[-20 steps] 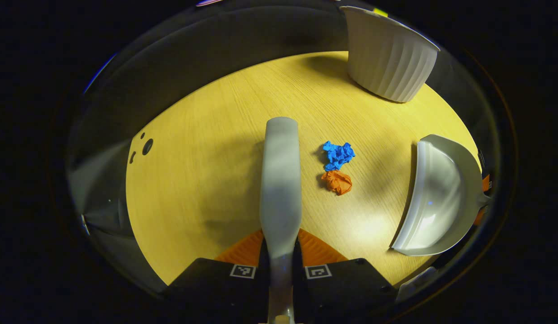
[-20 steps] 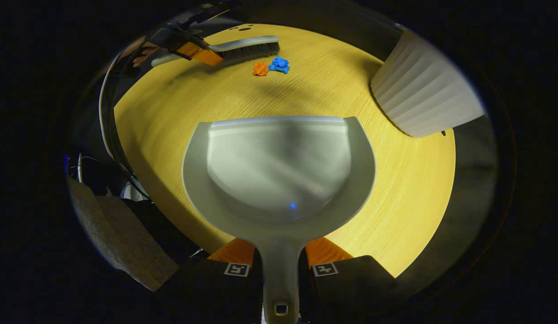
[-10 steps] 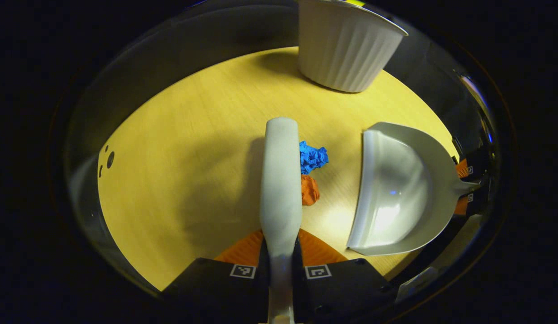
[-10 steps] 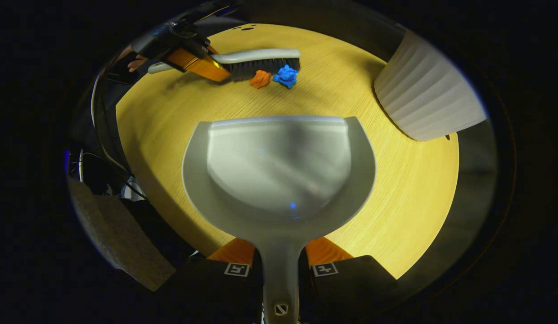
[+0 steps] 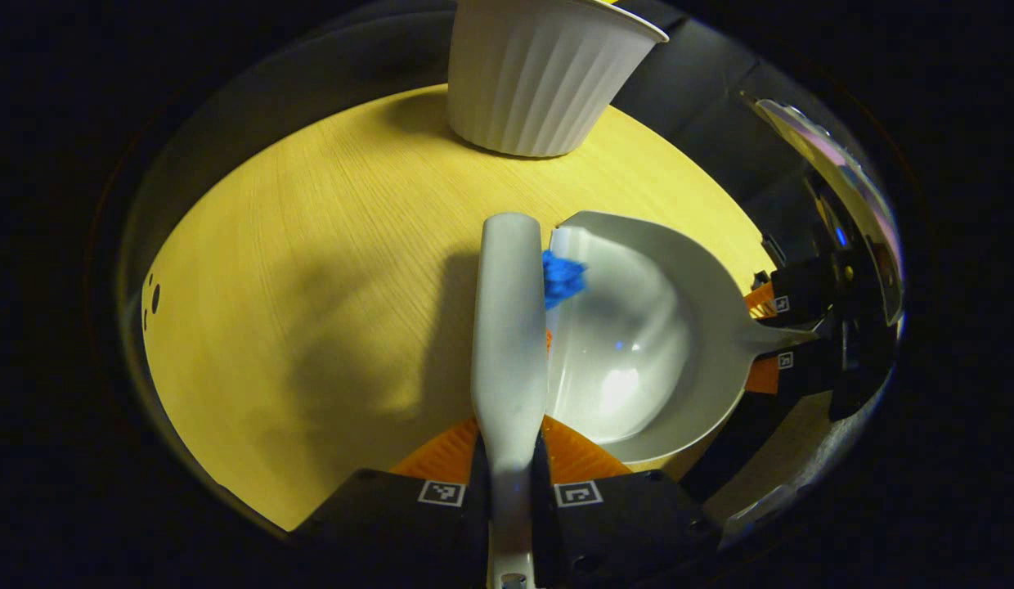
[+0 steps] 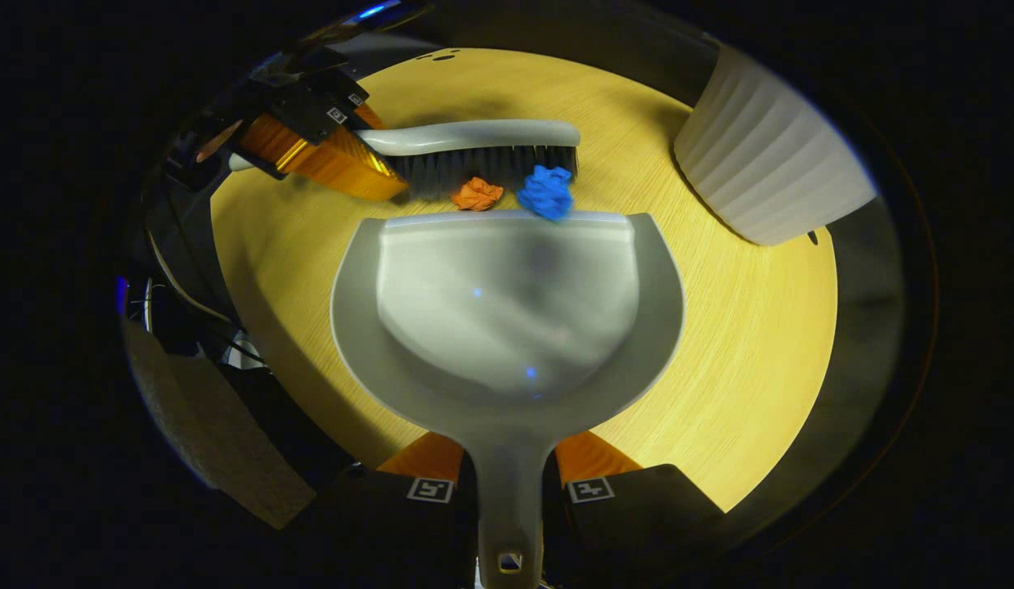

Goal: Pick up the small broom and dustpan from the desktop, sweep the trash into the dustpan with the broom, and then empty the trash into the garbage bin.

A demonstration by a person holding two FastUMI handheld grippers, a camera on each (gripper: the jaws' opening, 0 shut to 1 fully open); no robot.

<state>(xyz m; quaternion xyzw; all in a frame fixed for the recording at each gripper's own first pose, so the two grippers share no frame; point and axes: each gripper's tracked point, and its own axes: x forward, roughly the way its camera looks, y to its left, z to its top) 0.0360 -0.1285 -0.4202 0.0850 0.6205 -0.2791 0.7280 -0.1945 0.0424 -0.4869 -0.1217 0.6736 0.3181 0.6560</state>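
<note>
My left gripper (image 5: 509, 458) is shut on the handle of the small grey broom (image 5: 509, 327), whose back runs up the middle of the left gripper view. My right gripper (image 6: 510, 466) is shut on the handle of the grey dustpan (image 6: 507, 303). In the right gripper view the broom (image 6: 474, 147) lies bristles-down just beyond the dustpan's front lip, with the left gripper (image 6: 311, 139) on its handle. A blue paper ball (image 6: 545, 192) rests on the lip. An orange paper ball (image 6: 477, 194) sits between bristles and lip. The blue ball (image 5: 563, 278) peeks out beside the broom over the dustpan (image 5: 638, 327).
A white ribbed garbage bin (image 5: 540, 74) stands on the round wooden table (image 5: 311, 270) beyond the dustpan; in the right gripper view the bin (image 6: 769, 164) is at the right. The right gripper (image 5: 789, 335) holds the dustpan near the table's edge. Dark floor surrounds the table.
The broom has swept both paper balls toward the dustpan, and the dustpan has closed in. The blue ball now lies on the lip, the orange one just short of it.
</note>
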